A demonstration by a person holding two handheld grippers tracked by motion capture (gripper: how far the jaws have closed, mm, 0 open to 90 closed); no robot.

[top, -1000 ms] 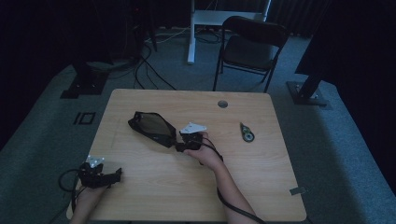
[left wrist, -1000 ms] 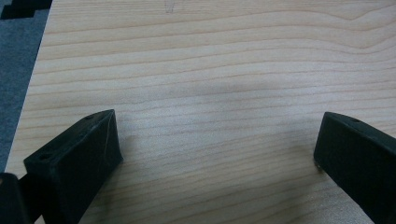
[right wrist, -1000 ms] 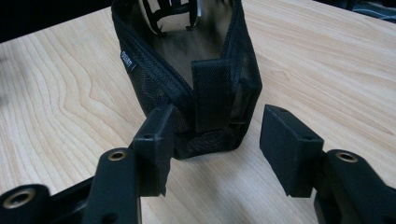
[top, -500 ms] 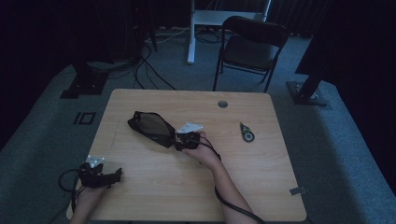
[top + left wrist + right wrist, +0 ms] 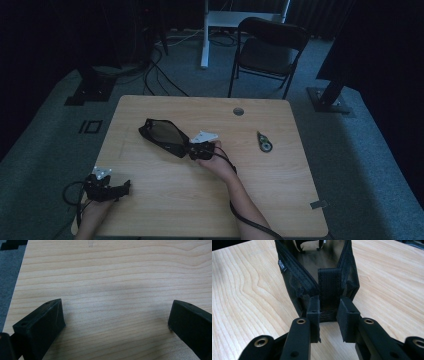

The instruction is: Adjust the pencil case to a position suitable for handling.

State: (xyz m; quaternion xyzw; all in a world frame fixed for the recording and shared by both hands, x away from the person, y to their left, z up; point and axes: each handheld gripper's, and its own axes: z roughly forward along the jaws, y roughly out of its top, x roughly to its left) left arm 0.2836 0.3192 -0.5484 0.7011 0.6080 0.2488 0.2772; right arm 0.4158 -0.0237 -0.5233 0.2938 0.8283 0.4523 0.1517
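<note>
A wooden table (image 5: 280, 200) stands in a dark room, and a person reaches in from the near side with a tool in each hand. The right tongs (image 5: 191, 150) are near the middle of the table, held by the right hand (image 5: 216, 161). They are pinching a black mesh pouch (image 5: 162, 136) at the end closest to the person. In the right gripper view the right tongs (image 5: 328, 315) have their two black jaws on either side of a black strap loop (image 5: 329, 285) sewn onto the end of the pouch (image 5: 294, 277), and the loop sits squeezed between them. The pouch is open at the top, with its zipper (image 5: 299, 275) running along the edge and a small label (image 5: 281, 265) on its side. It lies on the table and stretches away from the tongs toward the far left. The left tongs (image 5: 126, 187) are down at the near left corner of the table, well apart from the pouch. In the left gripper view the left tongs (image 5: 116, 320) are spread wide, with nothing but bare wood between the jaws. A small round tool (image 5: 264, 144) lies by itself on the right part of the table. A round hole (image 5: 238, 111) sits near the far edge. A folding chair (image 5: 270, 50) stands on the floor behind the table.
</note>
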